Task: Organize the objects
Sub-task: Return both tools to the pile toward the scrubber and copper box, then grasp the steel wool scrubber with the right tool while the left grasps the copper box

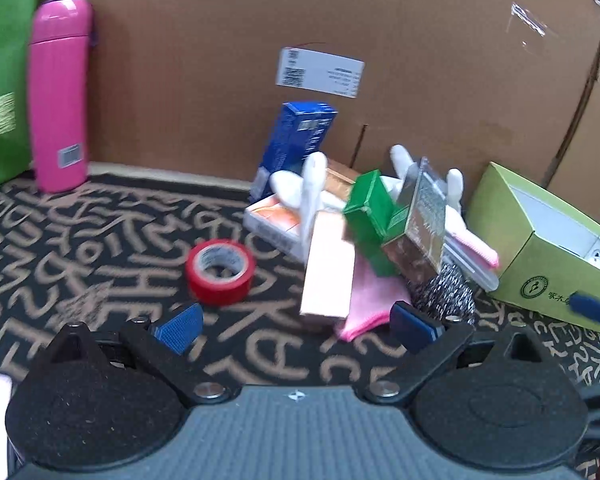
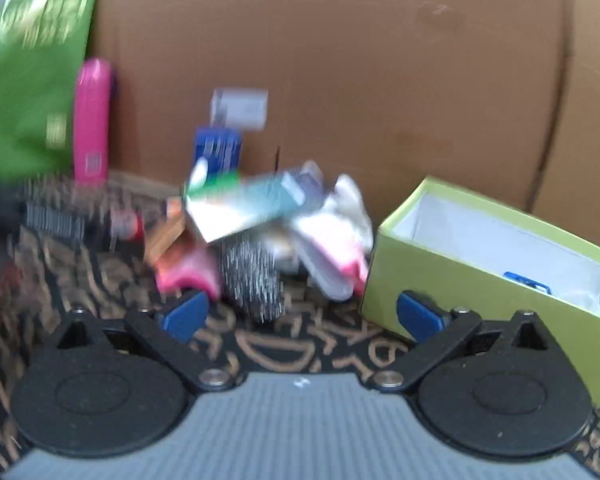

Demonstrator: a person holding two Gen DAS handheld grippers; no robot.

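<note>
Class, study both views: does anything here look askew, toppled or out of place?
Yes. The small boxes lie in a jumbled heap: the green box and silvery box lean tilted across others, over a pink cloth. The lime-green box sits open and tilted.

What we cannot make out

In the right wrist view motion blur smears the pile [image 2: 260, 216], so we cannot tell its boxes apart, and the green bag [image 2: 32, 72] is cut by the left edge with its print unreadable. In the left wrist view the label [image 1: 320, 73] on the cardboard is too small to read, the blue box [image 1: 296, 140] is half hidden behind white fingers [image 1: 314, 184], and the lime box [image 1: 540, 248] runs off the right edge, its contents unclear.
</note>
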